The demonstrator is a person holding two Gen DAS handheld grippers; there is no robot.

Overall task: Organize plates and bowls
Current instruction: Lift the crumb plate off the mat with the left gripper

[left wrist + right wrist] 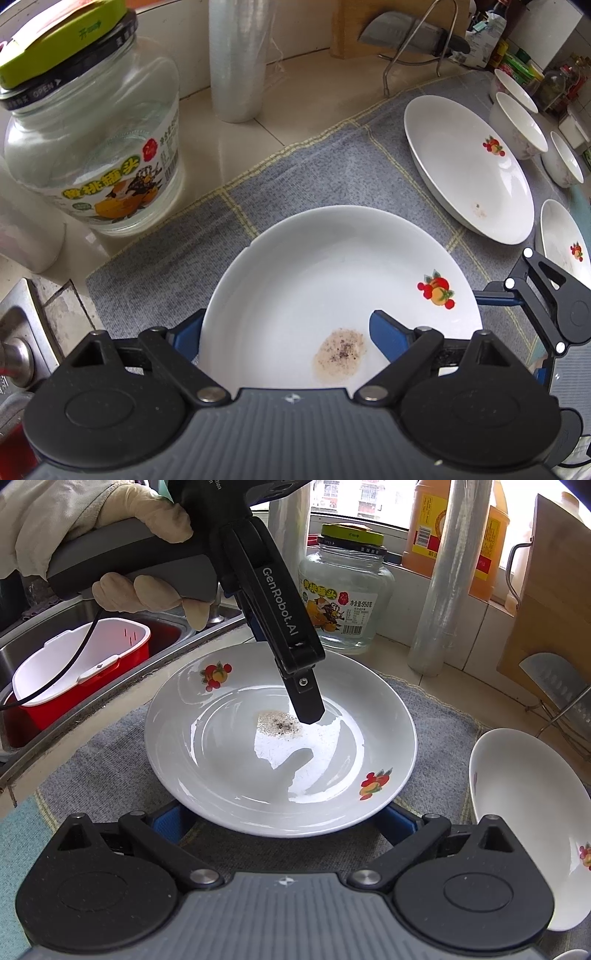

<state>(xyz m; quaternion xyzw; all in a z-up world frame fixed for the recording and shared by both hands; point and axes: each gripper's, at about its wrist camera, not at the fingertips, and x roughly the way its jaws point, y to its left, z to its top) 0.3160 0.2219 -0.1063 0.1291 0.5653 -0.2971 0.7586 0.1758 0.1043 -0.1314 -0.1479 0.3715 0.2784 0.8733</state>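
Left wrist view first: the left gripper [286, 332] is about half open, straddling the near rim of the dirty plate [332, 280]. One blue finger [388, 336] sits over the inside of the plate right by the brown smudge [340, 356], the other is tucked outside and under the rim. I can't tell if the pads are actually pinching yet. Ahead and to the right of it on the grey mat [295, 177] sit a second plate [469, 166] and some bowls [521, 125].

Right wrist view: the right gripper [280, 821] is wide open with nothing in it, its blue tips just beside the plate's [280, 760] near edge. Straight ahead the left claw [306, 705] pokes down into the far side of the plate.

If it were me, I'd close the left firmly on the rim before lifting, keep the plate level, and stack it onto the other plate rather than drag it across the mat.
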